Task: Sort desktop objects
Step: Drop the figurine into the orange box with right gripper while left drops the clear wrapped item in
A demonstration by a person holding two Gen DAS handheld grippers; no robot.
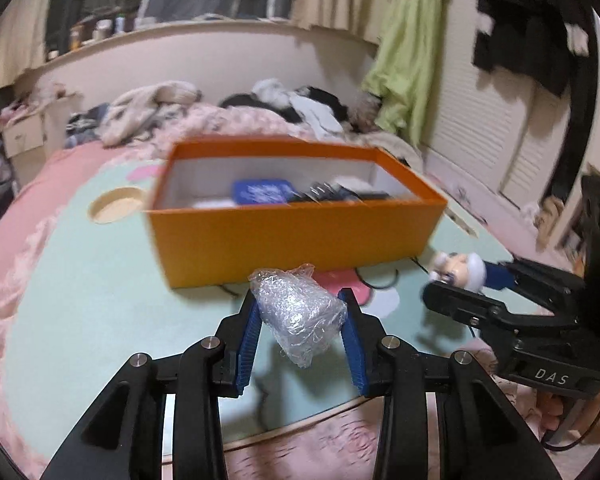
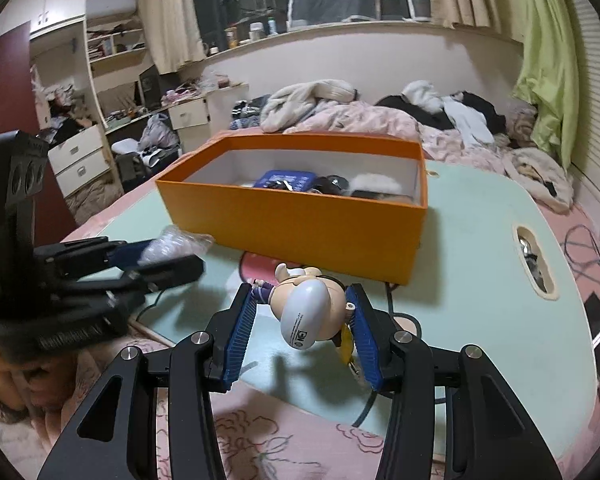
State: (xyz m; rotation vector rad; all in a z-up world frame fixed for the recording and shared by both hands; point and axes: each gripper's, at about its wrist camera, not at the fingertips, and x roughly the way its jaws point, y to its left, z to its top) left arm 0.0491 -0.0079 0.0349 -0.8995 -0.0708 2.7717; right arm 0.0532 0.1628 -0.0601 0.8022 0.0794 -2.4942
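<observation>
My left gripper [image 1: 300, 302] is shut on a bubble-wrapped bundle [image 1: 300, 316] and holds it above the mint-green table [image 1: 80, 292], just in front of the open orange box [image 1: 296, 232]. My right gripper [image 2: 304, 300] is shut on a small cartoon figurine [image 2: 306, 310] with a white-haired head, held above the table in front of the same orange box [image 2: 300, 220]. The box holds a blue tin [image 2: 286, 180] and dark items. Each gripper shows in the other's view, the right one [image 1: 472, 280] and the left one [image 2: 156, 260].
The table has a round cut-out [image 1: 116, 208] at the left and an oval slot [image 2: 534, 260] at the right. A black cable [image 2: 392, 292] runs under the box's corner. A bed with piled clothes [image 2: 380, 116] lies behind. A pink floral cloth [image 2: 260, 440] lies under the table's front edge.
</observation>
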